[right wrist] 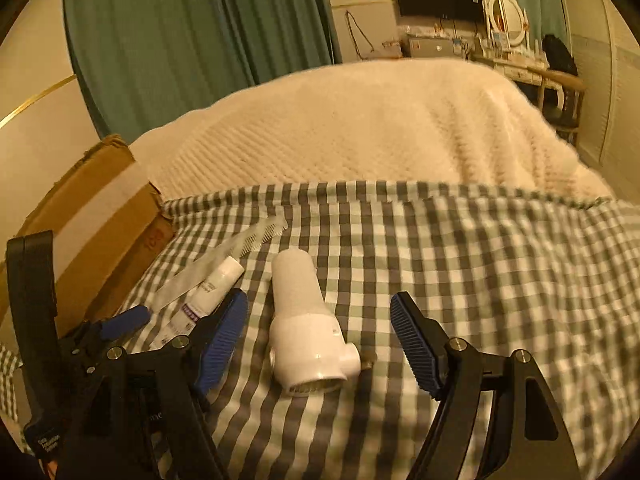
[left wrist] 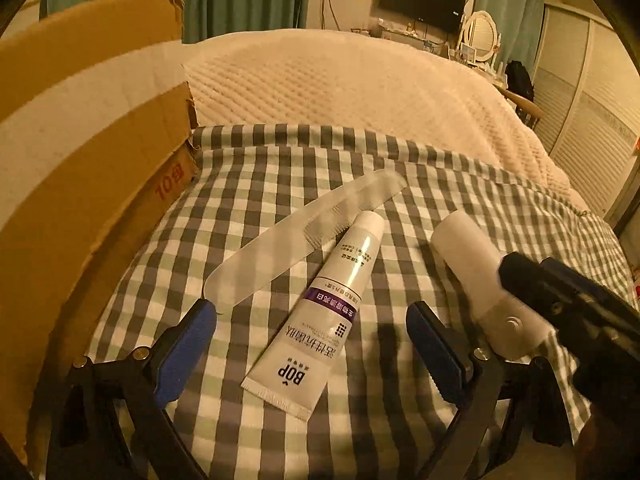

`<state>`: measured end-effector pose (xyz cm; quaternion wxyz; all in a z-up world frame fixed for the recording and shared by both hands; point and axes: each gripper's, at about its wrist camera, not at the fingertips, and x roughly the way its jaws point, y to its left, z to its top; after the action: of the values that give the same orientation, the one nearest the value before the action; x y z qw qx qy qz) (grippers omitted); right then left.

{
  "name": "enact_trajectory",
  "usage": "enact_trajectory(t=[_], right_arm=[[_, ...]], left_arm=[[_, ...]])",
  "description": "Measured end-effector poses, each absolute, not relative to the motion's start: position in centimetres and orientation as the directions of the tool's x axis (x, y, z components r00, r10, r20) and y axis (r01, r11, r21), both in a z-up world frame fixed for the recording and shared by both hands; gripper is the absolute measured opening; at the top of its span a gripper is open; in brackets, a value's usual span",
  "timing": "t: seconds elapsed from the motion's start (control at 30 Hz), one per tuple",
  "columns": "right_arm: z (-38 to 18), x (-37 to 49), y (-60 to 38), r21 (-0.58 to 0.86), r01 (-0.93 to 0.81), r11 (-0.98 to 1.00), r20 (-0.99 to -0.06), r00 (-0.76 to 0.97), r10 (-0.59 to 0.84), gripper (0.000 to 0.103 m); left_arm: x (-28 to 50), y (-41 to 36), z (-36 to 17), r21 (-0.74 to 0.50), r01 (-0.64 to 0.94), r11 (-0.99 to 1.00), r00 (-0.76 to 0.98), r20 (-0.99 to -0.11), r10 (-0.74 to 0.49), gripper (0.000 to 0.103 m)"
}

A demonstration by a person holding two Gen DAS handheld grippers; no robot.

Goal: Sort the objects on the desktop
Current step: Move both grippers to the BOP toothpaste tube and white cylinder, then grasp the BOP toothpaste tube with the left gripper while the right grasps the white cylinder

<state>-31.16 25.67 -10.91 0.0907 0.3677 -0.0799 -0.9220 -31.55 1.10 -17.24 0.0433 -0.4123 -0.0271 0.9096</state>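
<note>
L gripper: pointing down at the bed, jaws apart, nothing held; toothpaste tube lies betw. its fingers, untouched.
R gripper: angled down, jaws wide; white bottle lies betw. them, pads not on it.
Comb: clear, just beside tube, partly under its cap end.
Surface: checked cloth over bed.
Nearby: cardboard box at left edge, close to L gripper.

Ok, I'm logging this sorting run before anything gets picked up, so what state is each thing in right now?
Toothpaste tube: lying flat on the checked cloth, cap on.
Clear comb: lying flat beside the tube.
White bottle-like item: on its side.
Cardboard box: flap up.
Left gripper: open, astride the tube.
Right gripper: open, astride the white item.
</note>
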Motion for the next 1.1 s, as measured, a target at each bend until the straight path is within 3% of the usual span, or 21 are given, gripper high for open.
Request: enact_trajectory(t=[0.03,0.07,0.1,0.17,0.23,0.3,0.73,0.97,1.1], right_arm=[[-11.3,-31.3,25.5,0.213,0.108,-0.971,-0.671,-0.707,-0.225,0.073],[-11.6,-31.4,25.4,0.211,0.108,-0.971,-0.677,-0.701,-0.225,0.072],[-11.9,-31.4,25.3,0.214,0.107,-0.971,-0.681,-0.696,-0.227,0.07],[-12.5,-31.7,25.5,0.221,0.102,-0.97,-0.699,-0.677,-0.23,0.06],[-12.3,-31.3,25.5,0.229,0.101,-0.968,-0.691,-0.683,-0.235,0.049],[-12.0,-30.6,25.3,0.177,0.089,-0.98,-0.69,-0.699,-0.189,0.049],[-9.4,-22.8,26.6,0.229,-0.007,-0.973,-0.741,-0.649,-0.17,0.048],[-6.7,-18.7,24.2,0.137,-0.002,-0.991,-0.768,-0.632,-0.105,0.048],[-4.9,-16.3,23.6,0.158,-0.015,-0.987,-0.785,-0.608,-0.116,0.048]], left_arm=[[-31.6,1.1,-17.4,-0.081,-0.06,-0.995,-0.653,-0.751,0.1,0.096],[-31.5,1.2,-17.5,-0.078,-0.064,-0.995,-0.654,-0.749,0.101,0.089],[-31.5,1.2,-17.5,-0.078,-0.069,-0.995,-0.654,-0.749,0.104,0.068],[-31.3,1.3,-17.4,-0.077,-0.089,-0.993,-0.652,-0.749,0.116,0.041],[-31.1,1.5,-17.0,-0.071,-0.11,-0.991,-0.651,-0.748,0.126,0.036],[-30.9,1.7,-16.7,-0.061,-0.119,-0.991,-0.657,-0.743,0.125,0.03],[-25.6,-0.9,-13.7,-0.223,-0.056,-0.973,-0.637,-0.743,0.207,0.027],[-23.0,-2.3,-13.4,-0.259,-0.021,-0.966,-0.625,-0.751,0.215,0.027],[-21.1,-4.0,-10.0,-0.299,-0.015,-0.954,-0.672,-0.703,0.231,0.027]])
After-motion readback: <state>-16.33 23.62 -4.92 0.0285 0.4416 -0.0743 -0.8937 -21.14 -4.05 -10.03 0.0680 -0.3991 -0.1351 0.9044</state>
